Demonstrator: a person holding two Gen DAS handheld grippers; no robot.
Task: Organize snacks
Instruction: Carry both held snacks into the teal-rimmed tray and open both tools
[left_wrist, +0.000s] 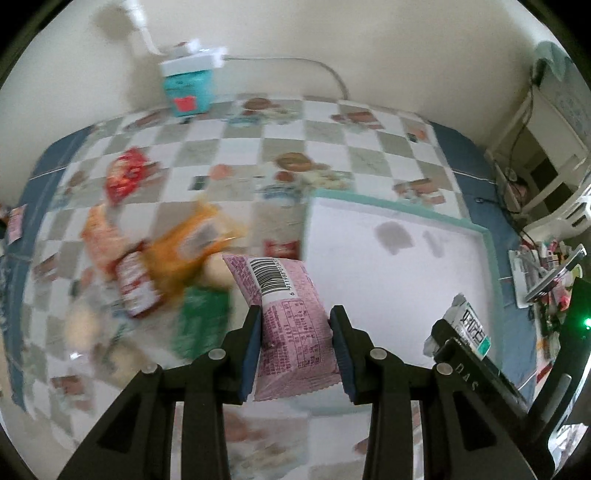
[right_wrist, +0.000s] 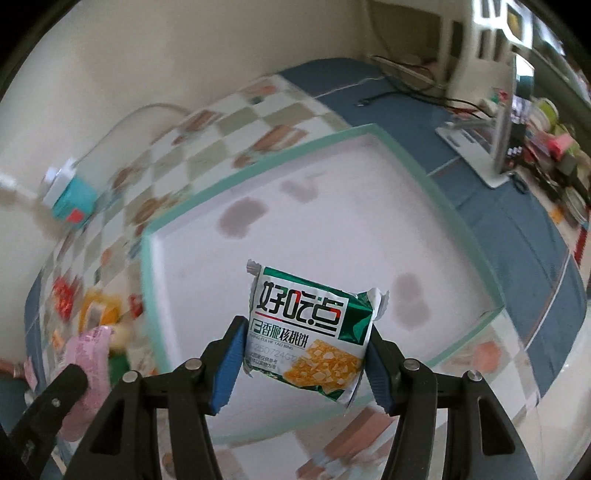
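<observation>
My left gripper (left_wrist: 295, 328) is shut on a pink snack packet (left_wrist: 288, 317) with a barcode, held above the table at the left edge of a white tray with a teal rim (left_wrist: 391, 206). My right gripper (right_wrist: 304, 347) is shut on a green and white biscuit packet (right_wrist: 314, 332), held over the tray (right_wrist: 258, 170). The pink packet also shows at the lower left of the right wrist view (right_wrist: 88, 354). The biscuit packet also shows at the right of the left wrist view (left_wrist: 469, 325). The tray holds no snacks.
A blurred pile of snacks (left_wrist: 147, 251) in red, orange and green wrappers lies on the checked tablecloth left of the tray. A teal and white box (left_wrist: 190, 85) with a cable stands by the back wall. Clutter and a stand (right_wrist: 498, 110) sit at the right.
</observation>
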